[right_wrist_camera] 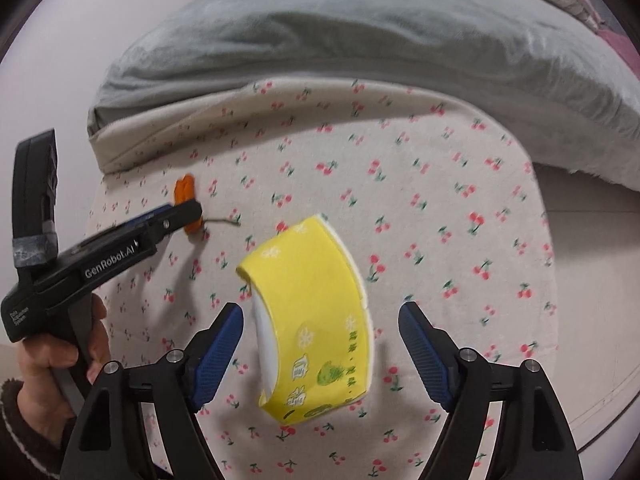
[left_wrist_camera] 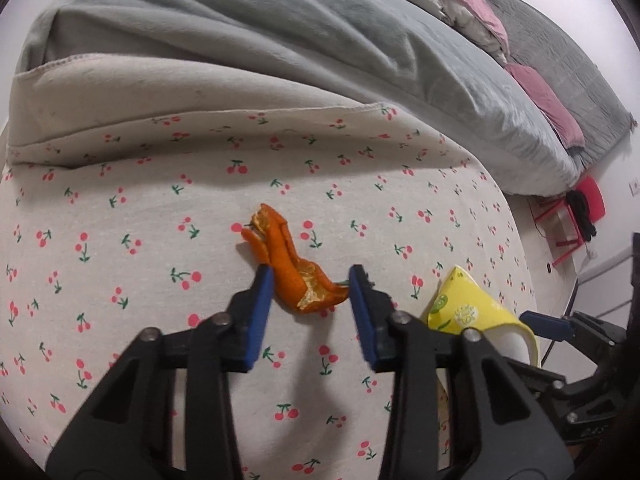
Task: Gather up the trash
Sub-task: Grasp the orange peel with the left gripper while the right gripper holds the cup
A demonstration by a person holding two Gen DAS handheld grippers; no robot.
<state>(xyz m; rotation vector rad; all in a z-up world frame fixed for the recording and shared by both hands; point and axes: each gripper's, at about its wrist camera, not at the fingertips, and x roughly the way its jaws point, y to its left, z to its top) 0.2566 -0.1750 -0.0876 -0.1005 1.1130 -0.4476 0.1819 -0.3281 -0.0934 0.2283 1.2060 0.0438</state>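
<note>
A curled orange peel (left_wrist_camera: 292, 268) lies on the cherry-print sheet (left_wrist_camera: 120, 208). My left gripper (left_wrist_camera: 311, 280) points down at it with its blue pads on either side of the peel's near end. The left pad is at the peel's edge, and a thin gap shows at the right pad. In the right wrist view that gripper (right_wrist_camera: 182, 212) covers part of the peel (right_wrist_camera: 185, 188). A flattened yellow paper cup (right_wrist_camera: 316, 312) lies on its side between the wide-open fingers of my right gripper (right_wrist_camera: 322, 310). The cup (left_wrist_camera: 468, 308) also shows at the right of the left wrist view.
A grey-green blanket (left_wrist_camera: 300, 40) is heaped behind the sheet, with pink and grey bedding (left_wrist_camera: 540, 92) further back. The bed's edge falls away on the right, where a red stool (left_wrist_camera: 576, 216) stands on the floor. A person's hand (right_wrist_camera: 60, 352) grips the left gripper's handle.
</note>
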